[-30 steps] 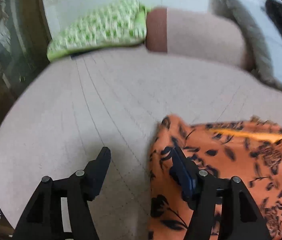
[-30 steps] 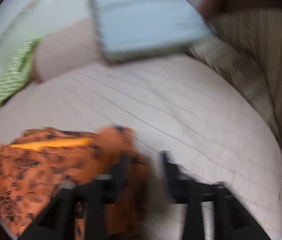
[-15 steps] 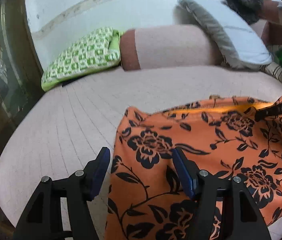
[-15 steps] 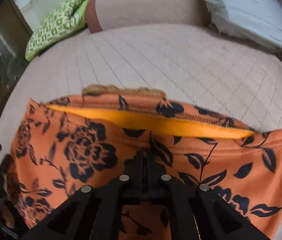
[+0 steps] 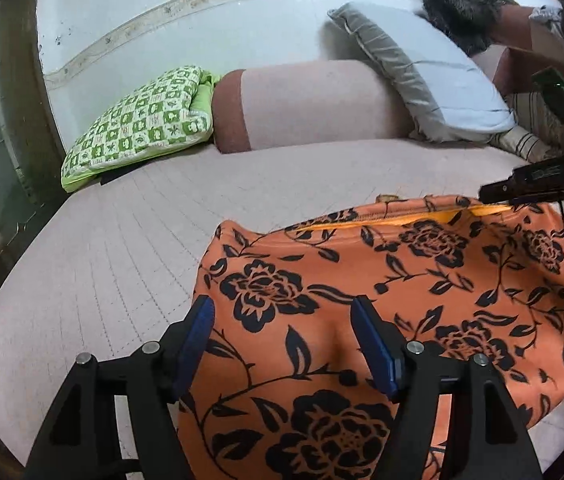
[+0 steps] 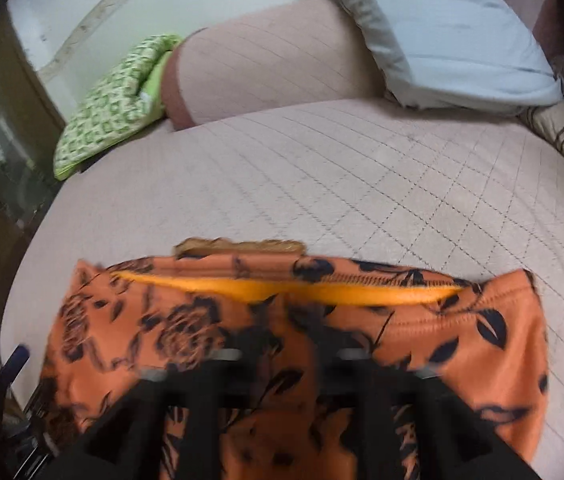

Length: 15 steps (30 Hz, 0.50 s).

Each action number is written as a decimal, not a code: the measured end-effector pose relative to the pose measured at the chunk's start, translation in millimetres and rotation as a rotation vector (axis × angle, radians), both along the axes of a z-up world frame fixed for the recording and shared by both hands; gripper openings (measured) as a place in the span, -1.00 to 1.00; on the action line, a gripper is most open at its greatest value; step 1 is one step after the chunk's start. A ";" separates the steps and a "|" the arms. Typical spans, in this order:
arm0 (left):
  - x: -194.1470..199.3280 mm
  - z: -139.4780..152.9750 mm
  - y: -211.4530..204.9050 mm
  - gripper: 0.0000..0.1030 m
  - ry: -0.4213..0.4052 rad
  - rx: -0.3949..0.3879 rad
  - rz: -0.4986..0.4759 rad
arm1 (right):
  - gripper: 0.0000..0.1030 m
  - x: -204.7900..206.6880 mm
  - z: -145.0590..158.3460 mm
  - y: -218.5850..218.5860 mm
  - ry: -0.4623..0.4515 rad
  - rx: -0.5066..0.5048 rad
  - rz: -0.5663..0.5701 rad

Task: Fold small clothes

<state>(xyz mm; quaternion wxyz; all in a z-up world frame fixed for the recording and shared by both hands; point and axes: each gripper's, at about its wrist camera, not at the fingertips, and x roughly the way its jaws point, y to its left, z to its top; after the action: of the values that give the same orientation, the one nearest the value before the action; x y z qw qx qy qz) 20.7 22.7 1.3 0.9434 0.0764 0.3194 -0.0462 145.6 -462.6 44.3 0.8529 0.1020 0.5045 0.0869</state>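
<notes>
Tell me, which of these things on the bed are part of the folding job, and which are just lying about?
Part of the job:
orange floral garment
left gripper, open
right gripper, blurred

Just lying about:
green checked pillow
pink bolster
grey-blue pillow
quilted pink bedcover

Garment point(image 5: 381, 300) on mattress point(image 5: 122, 248); behind it bolster point(image 5: 313, 104), pillow point(image 5: 134, 124) at left, cushion point(image 5: 421, 68) at right
</notes>
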 end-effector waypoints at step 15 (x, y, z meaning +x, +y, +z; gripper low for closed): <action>-5.4 4.3 -7.5 0.40 -0.016 -0.035 -0.048 | -0.95 52.4 -39.0 16.7 0.072 -0.108 0.007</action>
<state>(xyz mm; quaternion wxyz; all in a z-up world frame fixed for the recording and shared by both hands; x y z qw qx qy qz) 15.3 15.2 5.6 0.9458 0.0677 0.3089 -0.0738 197.9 -445.9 5.3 0.8381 0.0572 0.5392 0.0590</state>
